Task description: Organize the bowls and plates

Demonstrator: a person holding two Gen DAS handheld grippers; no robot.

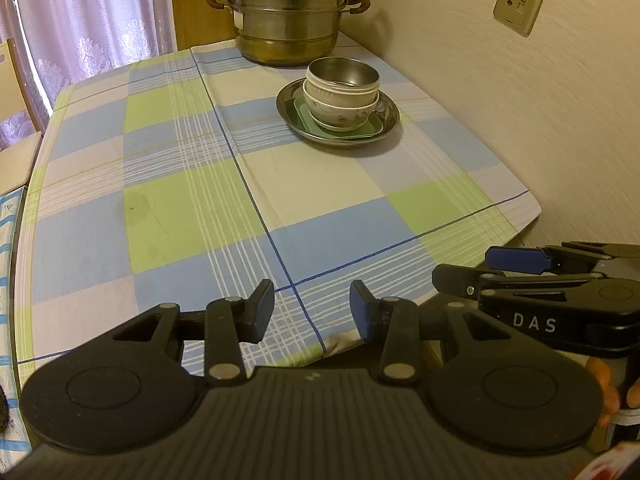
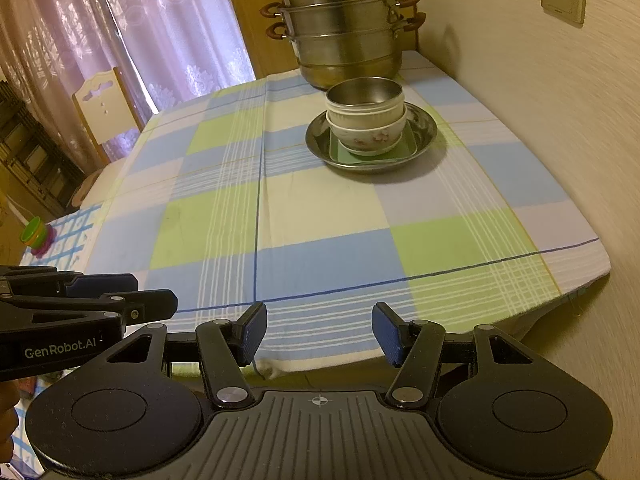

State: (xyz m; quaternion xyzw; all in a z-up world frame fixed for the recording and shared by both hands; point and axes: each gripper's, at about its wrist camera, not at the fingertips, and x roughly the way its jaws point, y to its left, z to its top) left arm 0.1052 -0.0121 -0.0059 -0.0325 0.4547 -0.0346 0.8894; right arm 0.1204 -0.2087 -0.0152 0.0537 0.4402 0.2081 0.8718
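Observation:
A stack stands on the far right part of the checked tablecloth: a steel plate holds a green square plate, a white flowered bowl and a steel bowl on top. The stack also shows in the right wrist view: steel plate, green plate, white bowl, steel bowl. My left gripper is open and empty at the table's near edge. My right gripper is open and empty beside it, and shows in the left wrist view.
A tall steel steamer pot stands at the far corner behind the stack. A wall with sockets runs along the right side. A chair and curtains are to the left. A small table with a green toy is at near left.

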